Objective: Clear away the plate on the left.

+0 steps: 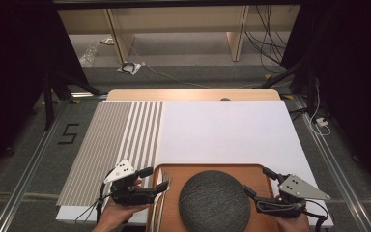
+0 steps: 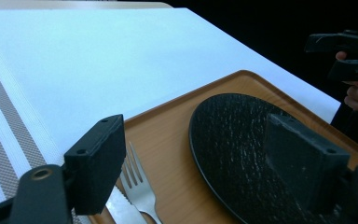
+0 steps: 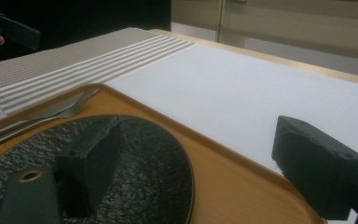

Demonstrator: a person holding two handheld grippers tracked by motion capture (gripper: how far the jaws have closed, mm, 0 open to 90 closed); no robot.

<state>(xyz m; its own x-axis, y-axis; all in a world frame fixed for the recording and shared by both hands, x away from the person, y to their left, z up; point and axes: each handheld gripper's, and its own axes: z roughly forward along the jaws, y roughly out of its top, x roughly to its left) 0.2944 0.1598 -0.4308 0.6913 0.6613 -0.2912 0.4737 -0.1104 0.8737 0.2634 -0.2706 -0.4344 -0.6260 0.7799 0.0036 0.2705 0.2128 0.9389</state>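
Observation:
A wooden tray (image 1: 251,172) sits at the table's near edge with a dark round plate (image 1: 214,200) on it. In the left gripper view, a fork (image 2: 137,186) and a knife (image 2: 121,207) lie on the tray (image 2: 168,121) left of the plate (image 2: 242,154). My left gripper (image 1: 155,179) is open at the tray's left rim, over the fork (image 1: 165,182). At the tray's right rim my right gripper (image 1: 257,181) is open too. Nothing is held in the left gripper (image 2: 200,163) or the right gripper (image 3: 205,165), whose view shows the plate (image 3: 140,154) and fork (image 3: 60,109).
A white mat (image 1: 227,130) with grey stripes (image 1: 111,145) on its left part covers the wooden table (image 1: 193,94). Beyond the table are a carpeted floor, cables (image 1: 265,34) and shelf legs. Dark curtains hang on both sides.

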